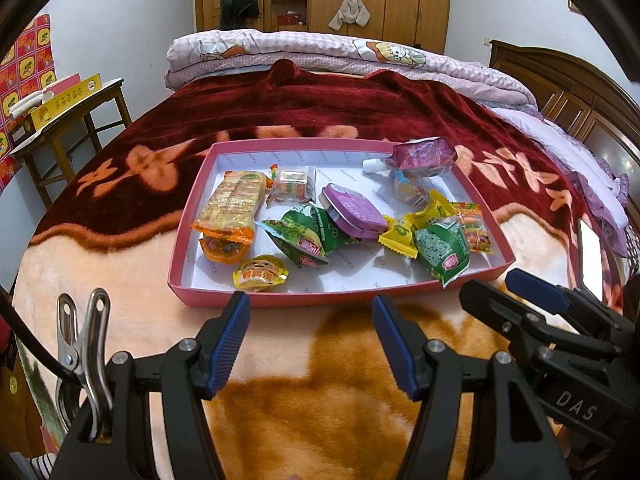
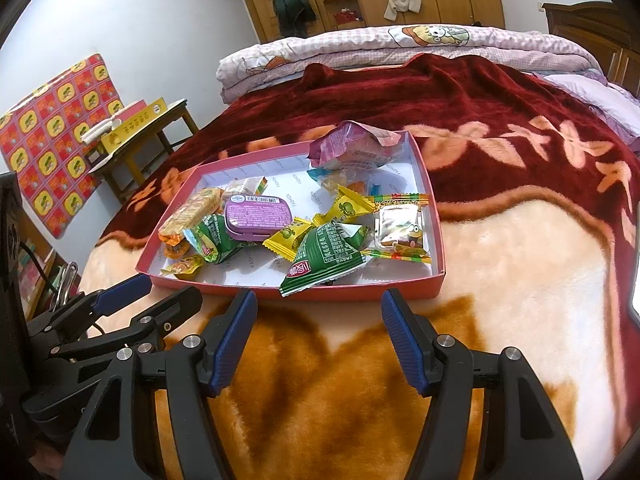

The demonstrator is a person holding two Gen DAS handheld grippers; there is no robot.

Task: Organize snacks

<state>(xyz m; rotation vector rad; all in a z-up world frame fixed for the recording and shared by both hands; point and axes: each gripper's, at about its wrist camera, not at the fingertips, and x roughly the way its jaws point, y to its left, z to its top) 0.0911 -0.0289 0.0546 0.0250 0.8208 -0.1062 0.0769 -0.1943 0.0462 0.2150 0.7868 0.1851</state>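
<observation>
While all snacks lie in the pink box (image 1: 280,300), centre frame: sorting looks near done.
Left hand-held gripper (image 1: 310,340): apart, empty.
Right hand-held gripper (image 2: 320,340): apart, empty.

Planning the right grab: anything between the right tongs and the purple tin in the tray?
Yes. A green packet overhanging the tray's near wall lies between the open right tongs and the purple tin, with yellow candies beside it.

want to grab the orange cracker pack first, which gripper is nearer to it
Left. The left gripper sits open just before the tray's near-left side, where the orange cracker pack lies. The right gripper, also open, faces the tray's right half, farther away.
</observation>
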